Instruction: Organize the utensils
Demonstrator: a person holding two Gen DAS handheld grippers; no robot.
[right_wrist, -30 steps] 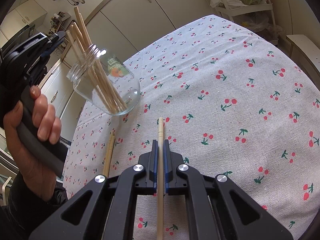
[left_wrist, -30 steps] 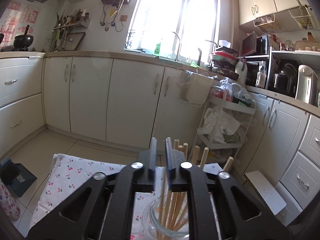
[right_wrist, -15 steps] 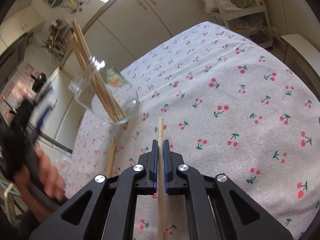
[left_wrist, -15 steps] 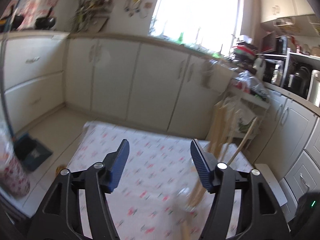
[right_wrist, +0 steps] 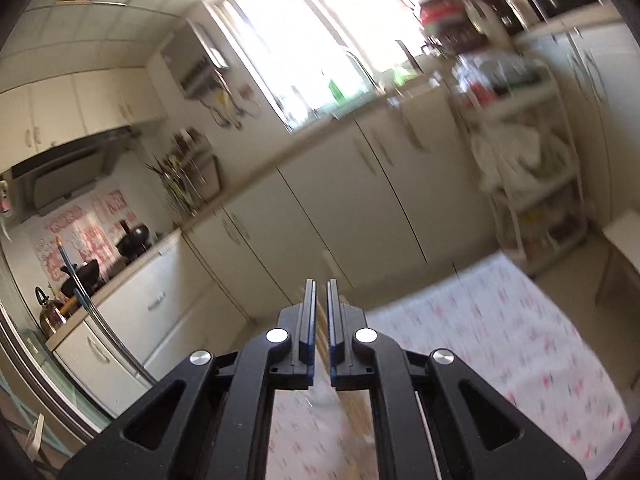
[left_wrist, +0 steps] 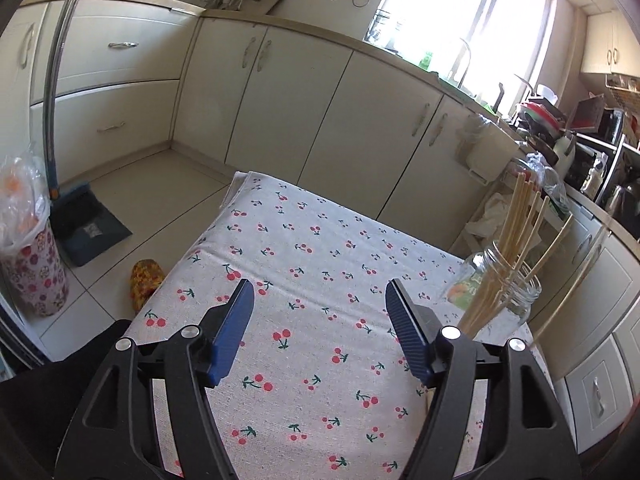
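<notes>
From the left wrist view, the left gripper [left_wrist: 318, 312] is tipped downward over the table with the cherry-print cloth [left_wrist: 304, 264], its two blue-padded fingers [left_wrist: 234, 330] spread wide apart with nothing between them. Only bare cloth shows in the gap. To the right of the right-hand finger stands a clear glass jar [left_wrist: 498, 300] near the cloth's far right edge, upright, with a bundle of wooden chopsticks [left_wrist: 516, 248] leaning out of its mouth and fanning toward the cabinets. One more pale stick [left_wrist: 572, 284] slants in the air just right of the jar, outside it; what supports it is out of frame. On the floor to the left are a dustpan [left_wrist: 86, 226], a patterned bin with a plastic liner [left_wrist: 30, 256] and a yellow-patterned slipper [left_wrist: 144, 284]. From the right wrist view, which is blurred, the right gripper [right_wrist: 320, 292] is pitched up toward the cabinets [right_wrist: 360, 216] and the window [right_wrist: 320, 40], with the cloth [right_wrist: 500, 340] low in the frame. Its fingers stand close together with a narrow slit between the pads, and a pale wooden chopstick [right_wrist: 320, 334] is visible in that slit, running down below the gripper, so the fingers appear clamped on it.
</notes>
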